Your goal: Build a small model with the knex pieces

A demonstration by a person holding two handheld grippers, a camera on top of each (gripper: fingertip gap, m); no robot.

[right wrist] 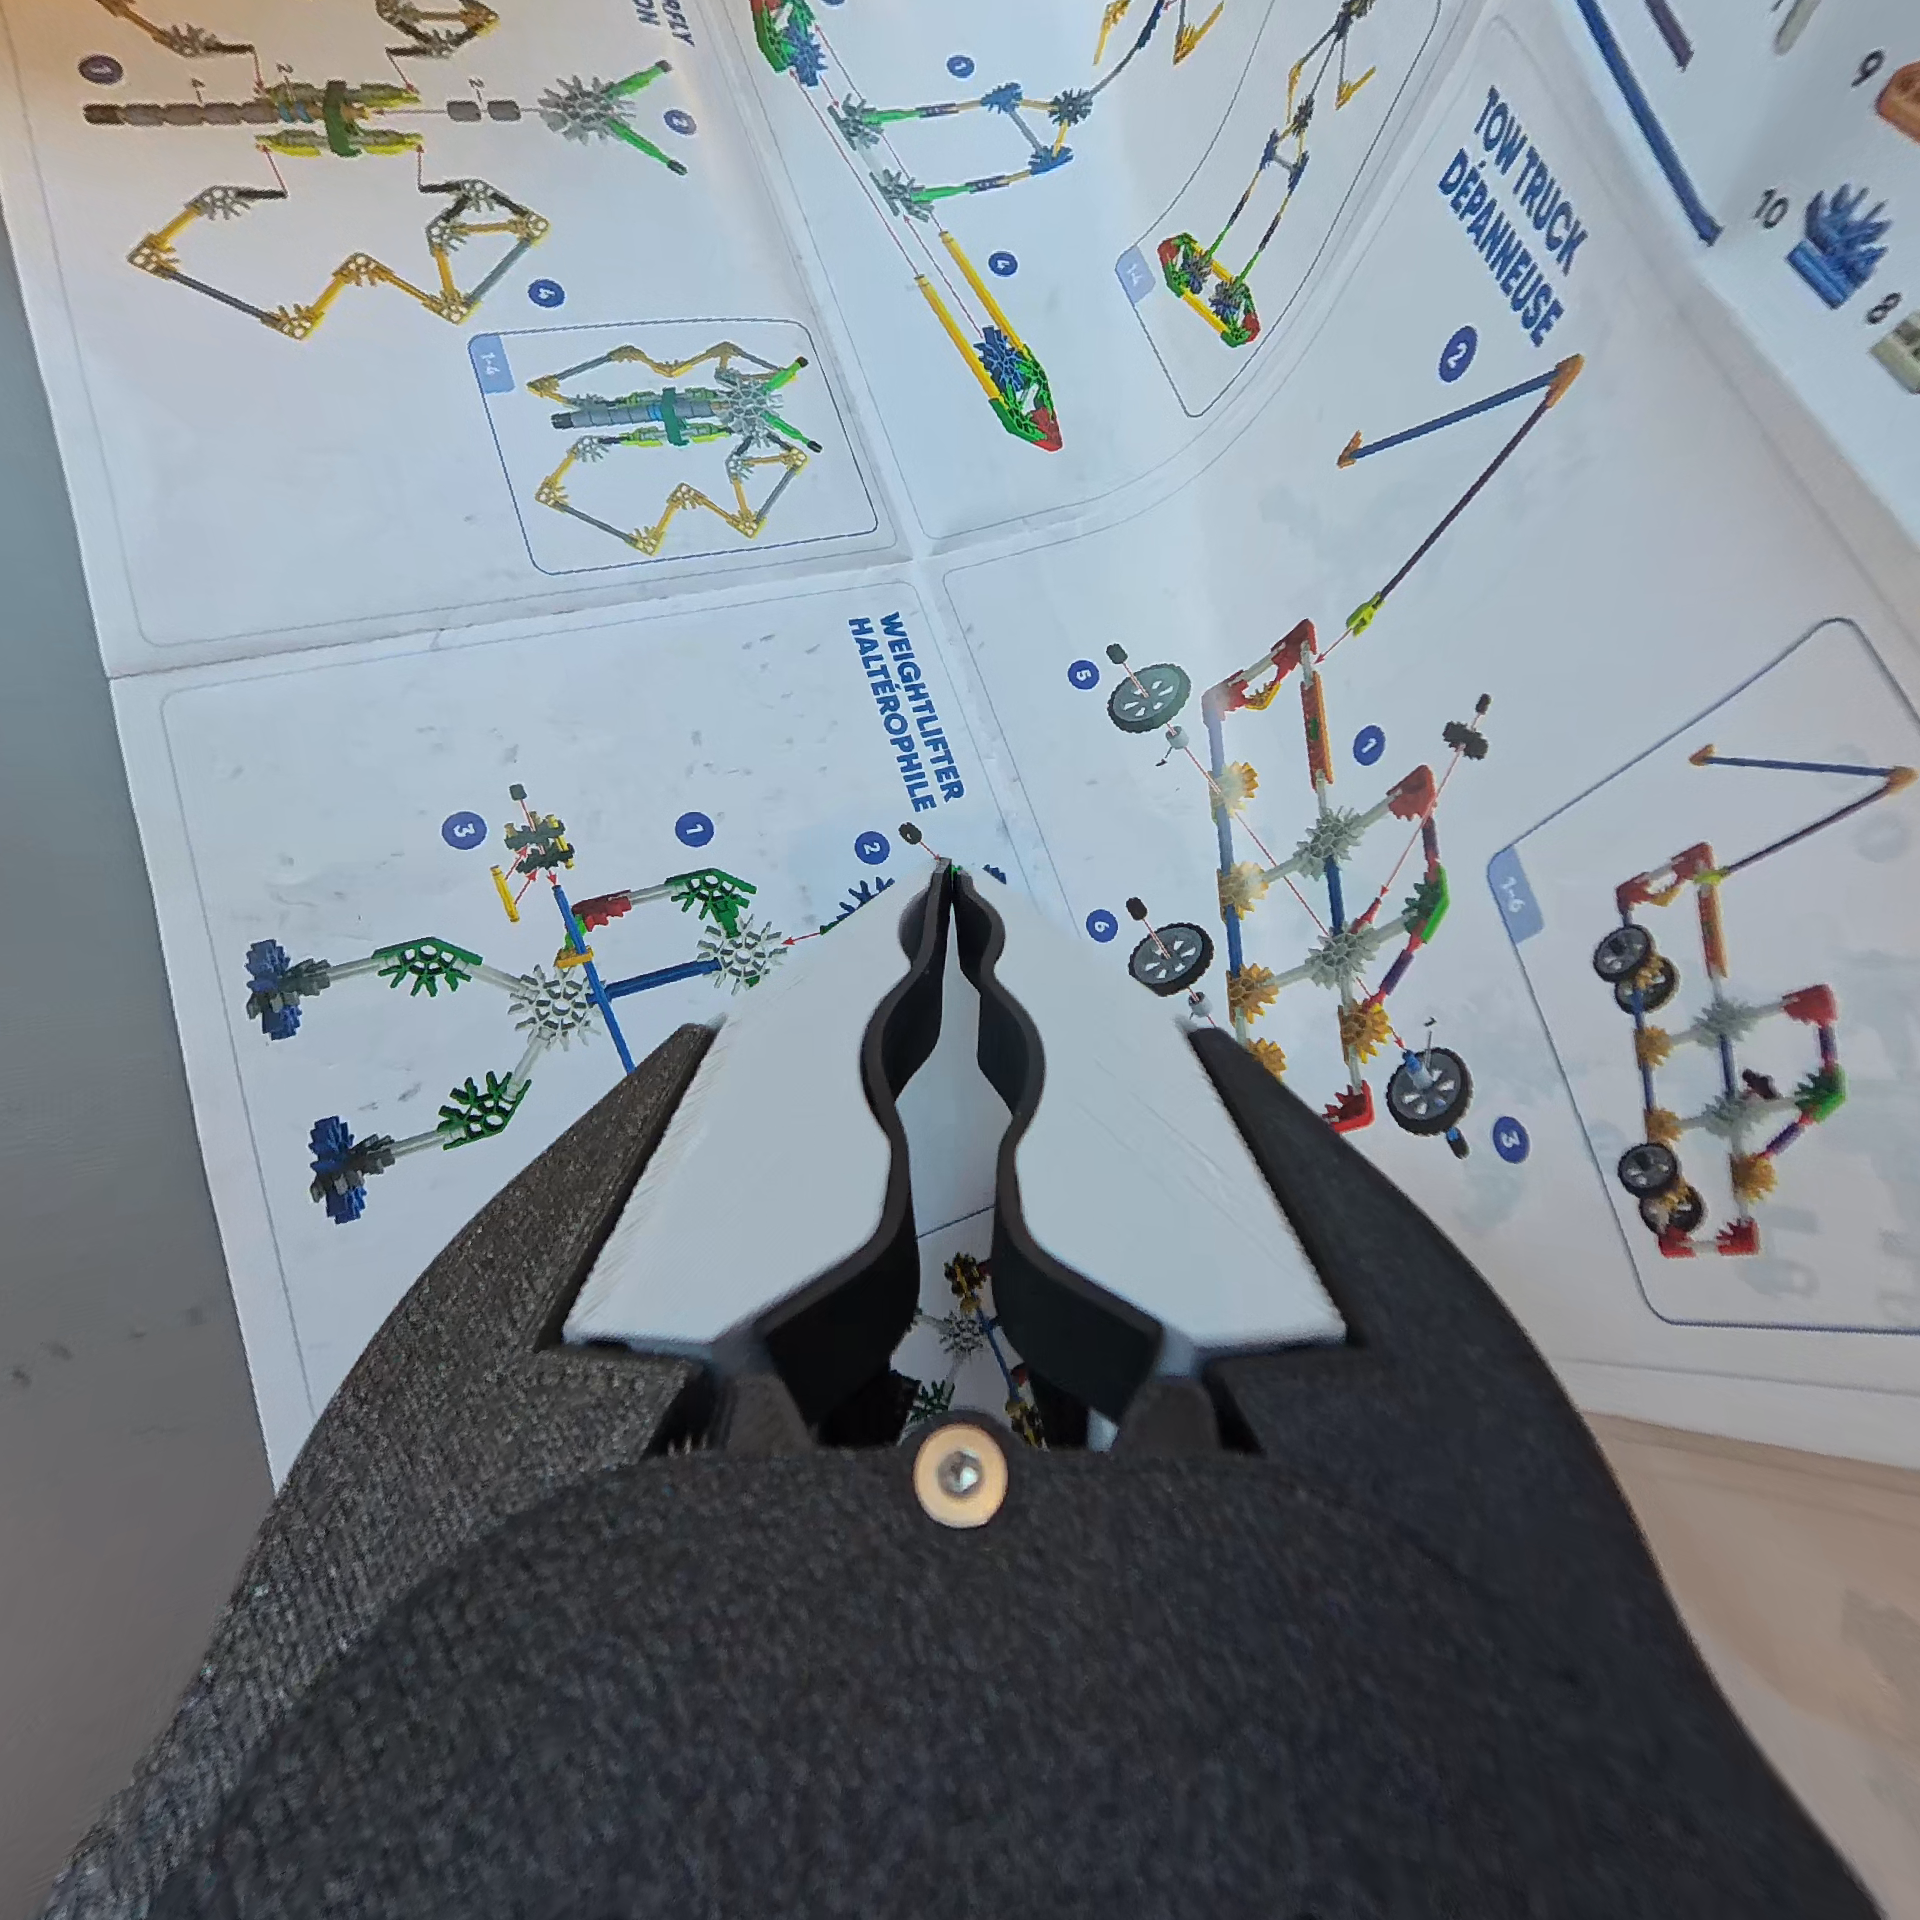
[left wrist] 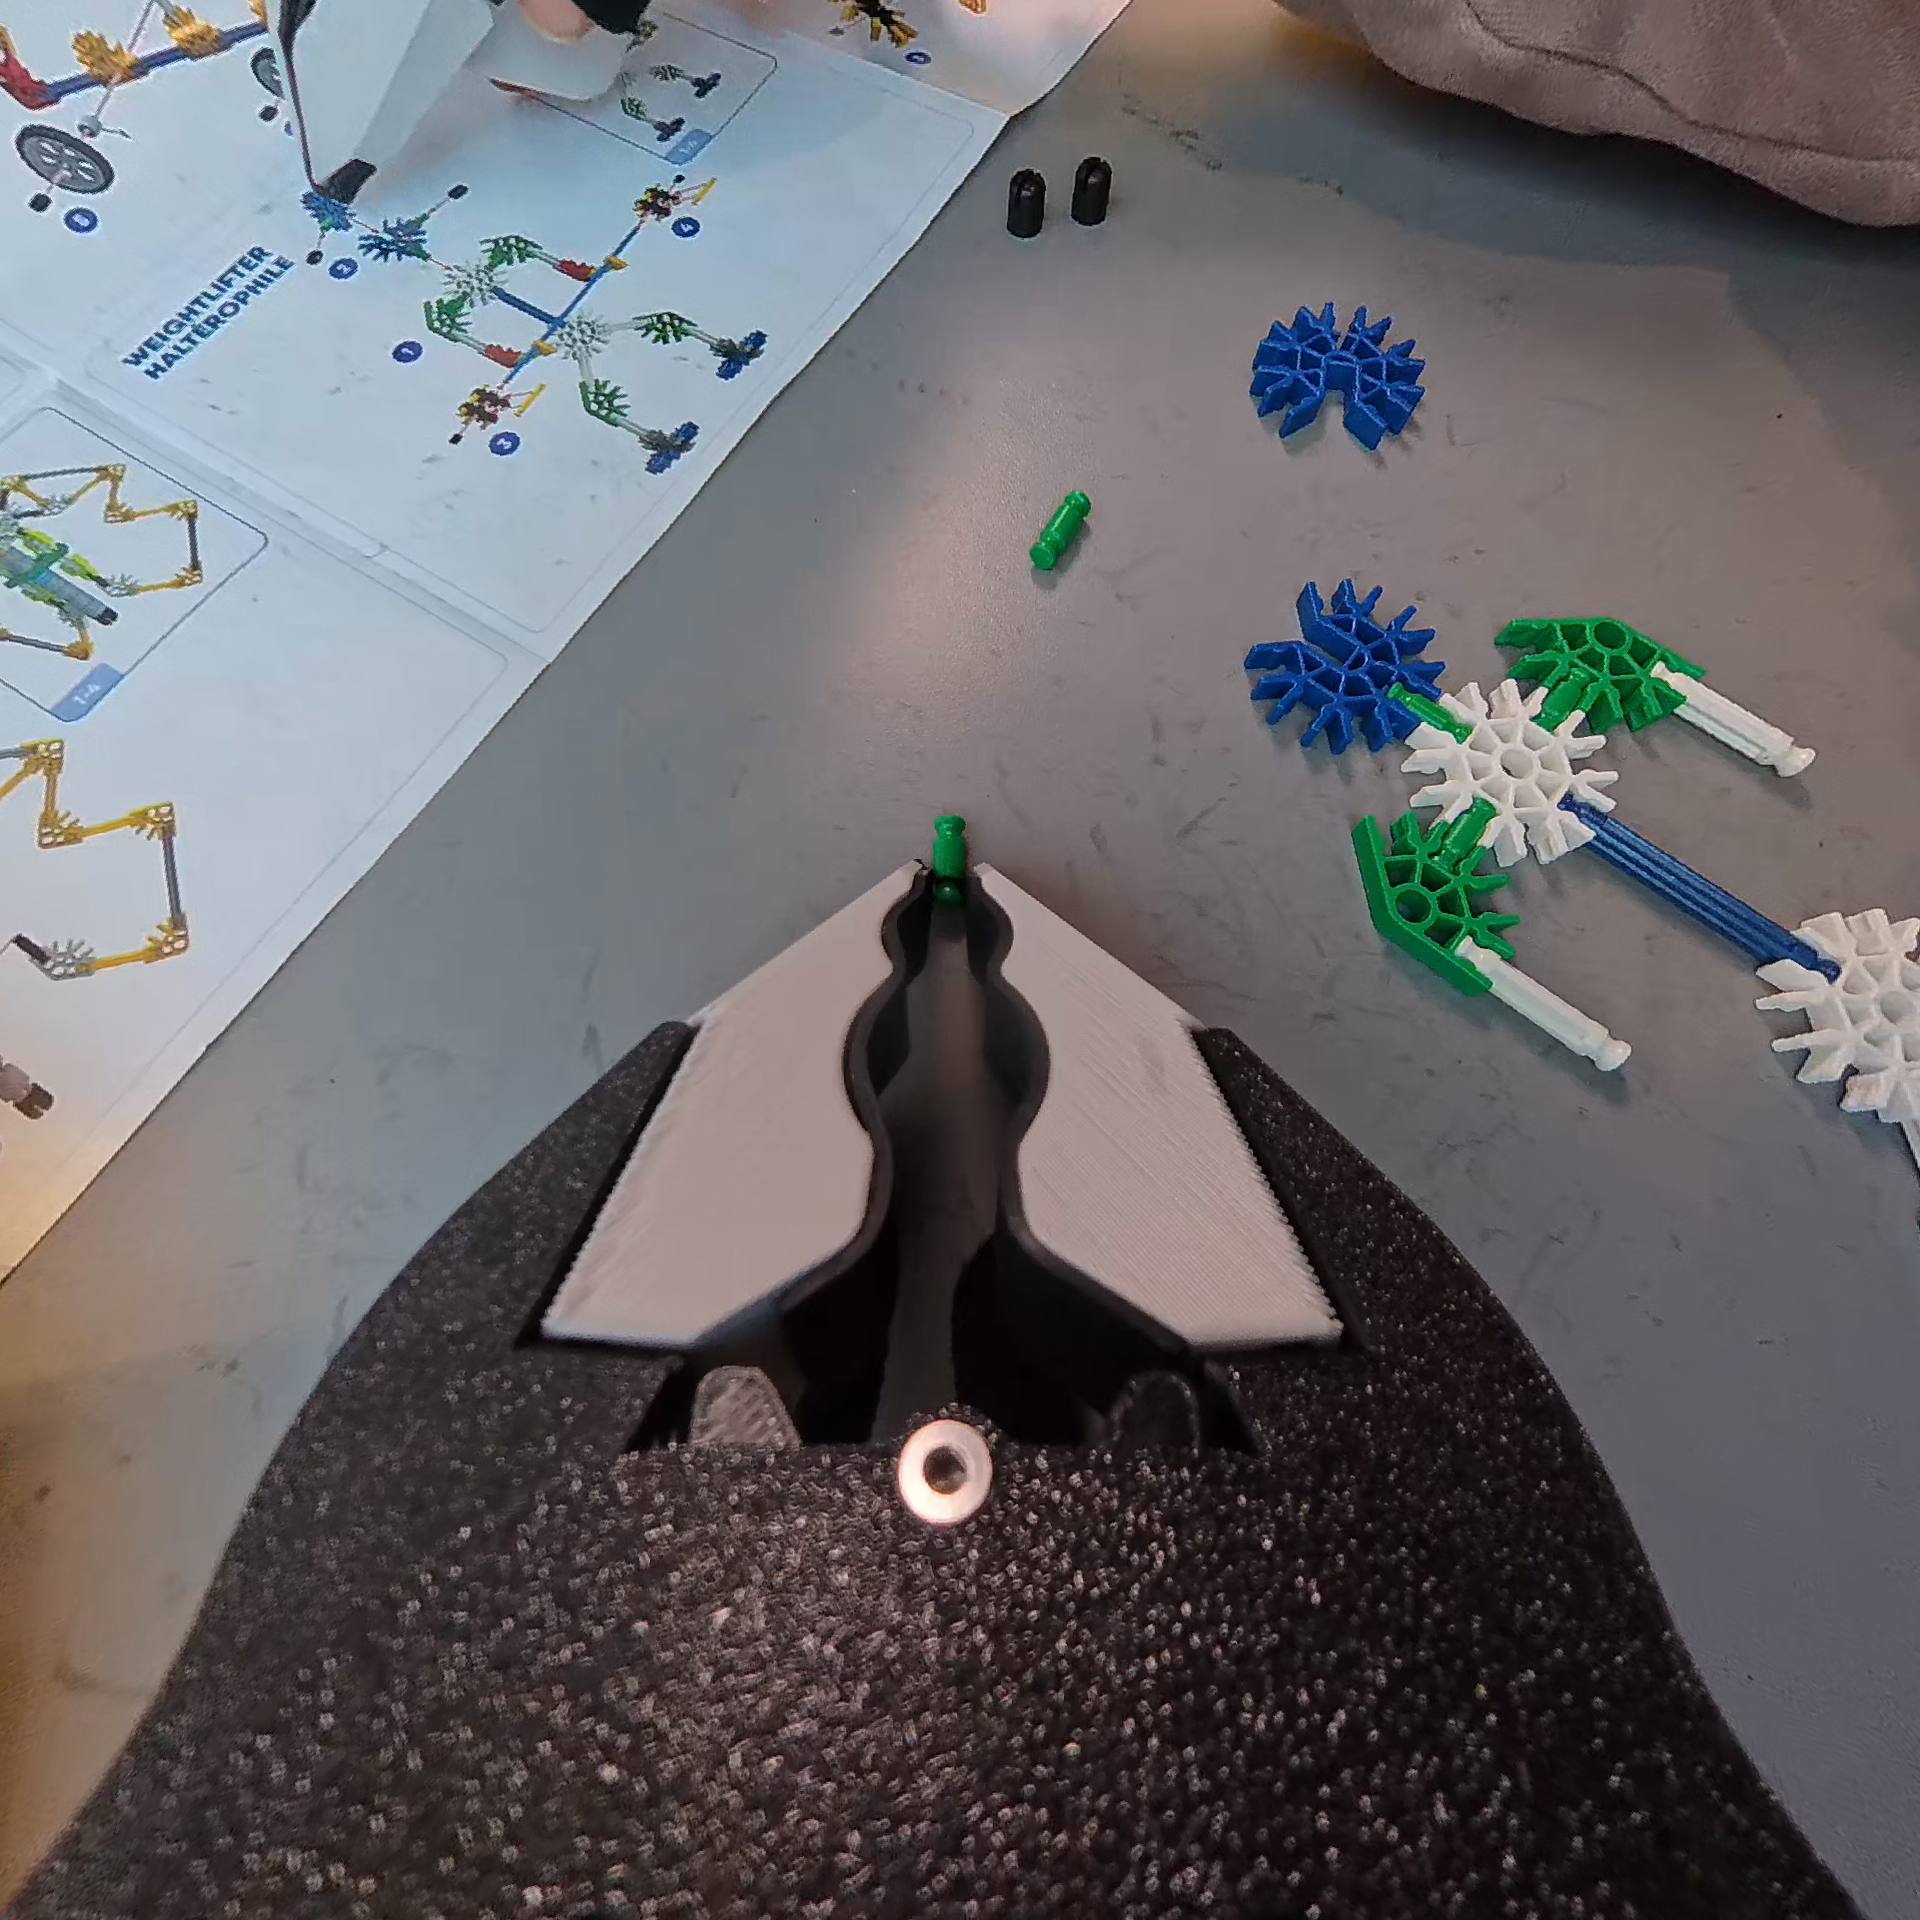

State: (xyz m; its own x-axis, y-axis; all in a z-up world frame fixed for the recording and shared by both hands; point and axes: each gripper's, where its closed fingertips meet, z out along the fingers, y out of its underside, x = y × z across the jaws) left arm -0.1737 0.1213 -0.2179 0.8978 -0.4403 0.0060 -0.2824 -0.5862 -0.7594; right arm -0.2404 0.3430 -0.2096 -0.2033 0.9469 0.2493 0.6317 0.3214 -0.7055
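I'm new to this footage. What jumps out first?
The left hand-held gripper is shut on a small green rod over the grey table. Right of it lies a blue, green and white toy assembly. The right hand-held gripper is closed over the instruction sheet.

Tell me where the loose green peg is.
In the left wrist view, the loose green peg lies on the grey table, right of the instruction sheet, below two black caps.

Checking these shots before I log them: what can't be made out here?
- Left wrist view: the green peg, its rear end hidden inside the left claw.
- Left wrist view: white star piece, cut by the right edge.
- Right wrist view: instruction sheet drawings, covered by the right claw.
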